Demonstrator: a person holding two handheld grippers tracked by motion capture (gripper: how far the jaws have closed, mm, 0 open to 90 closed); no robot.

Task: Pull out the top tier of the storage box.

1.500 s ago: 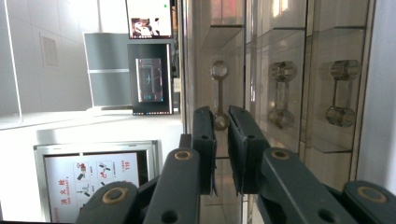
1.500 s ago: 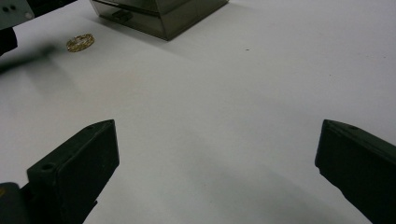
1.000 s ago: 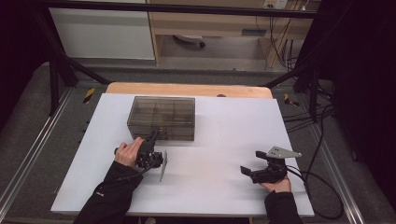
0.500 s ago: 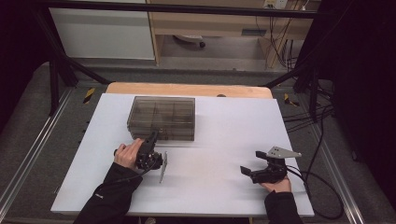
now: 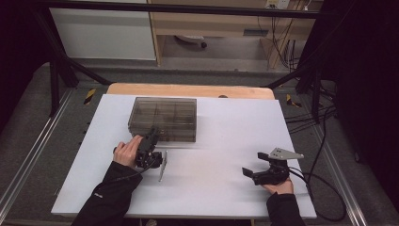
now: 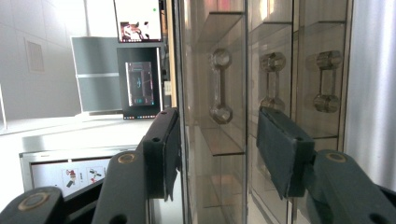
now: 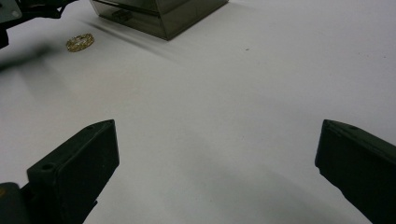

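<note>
In the high view, a smoky, see-through plastic compartment box point(image 5: 163, 118) sits on the white table point(image 5: 226, 141), toward the far left of its middle. The left gripper point(image 5: 151, 141) lies at the box's near edge, held by the person's left hand point(image 5: 126, 151), with its grey plate point(image 5: 163, 165) hanging edge-on just to the right. The right gripper point(image 5: 251, 173) rests on the table well apart from the box, at the near right, in the person's right hand point(image 5: 276, 186), its jaws spread and nothing between them.

In the left gripper view, the camera is rolled on its side, so the box's tinted wall point(image 6: 261, 70) runs upright. The two black jaws stand apart on either side of the box's edge; they have just been opening, and their pads are clear of the plastic. Three clear dumbbell-shaped hinge pieces point(image 6: 219, 86) show through the wall above the jaws.

In the right gripper view, the jaws stand wide over bare white table. The box's corner point(image 7: 163, 14) lies far off at the top, and a small golden ring point(image 7: 80, 42) lies on the table just beside it, to its left.
</note>
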